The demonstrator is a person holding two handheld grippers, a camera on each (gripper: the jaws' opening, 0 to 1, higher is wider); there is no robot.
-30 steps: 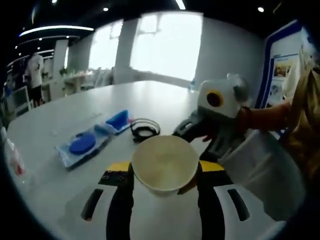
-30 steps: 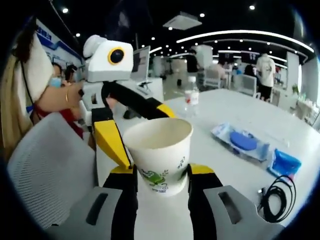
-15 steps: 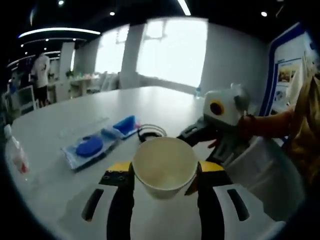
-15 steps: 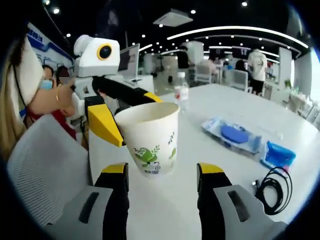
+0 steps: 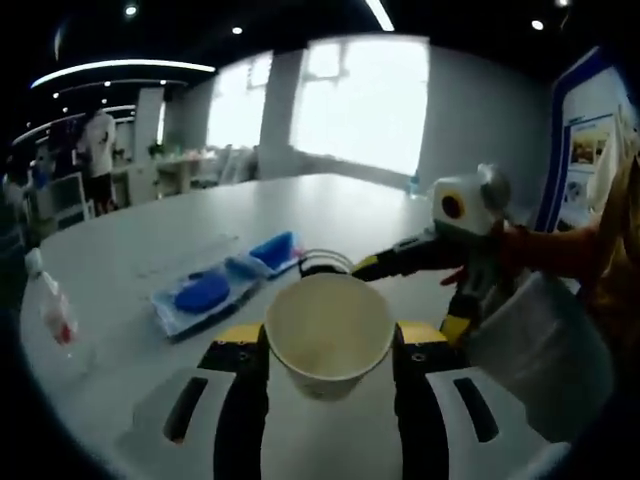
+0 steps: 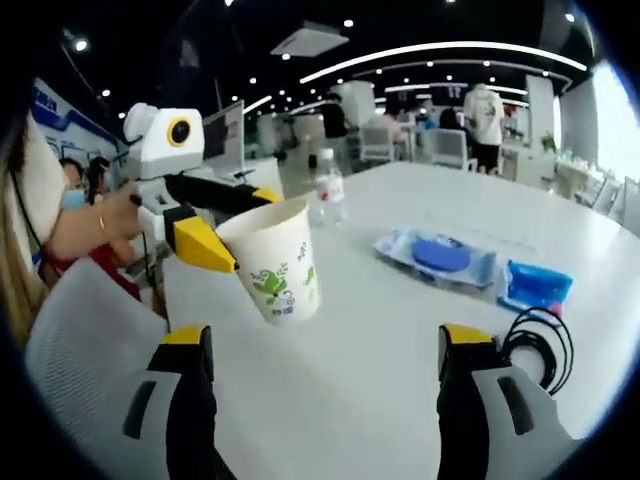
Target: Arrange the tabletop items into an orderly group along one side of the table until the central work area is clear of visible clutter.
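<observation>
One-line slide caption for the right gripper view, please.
Left hand-held gripper holds a paper cup above the white table; the right one's jaws stand open, with blue packets and a black cable beyond.

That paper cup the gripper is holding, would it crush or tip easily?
Probably yes. The paper cup looks thin-walled and empty, so likely light and easy to dent if the left gripper squeezes hard. Its base is narrower than its rim, so a nudge might tip it.

My left tongs (image 5: pixel 330 352) grip a white paper cup (image 6: pixel 272 262) with a green leaf print, tilted, above the white table (image 6: pixel 400 330). Beyond it lie a blue-topped packet (image 6: pixel 437 257), a smaller blue pouch (image 6: pixel 538 284), a coiled black cable (image 6: pixel 540 340) and an upright water bottle (image 6: pixel 327 188).
</observation>
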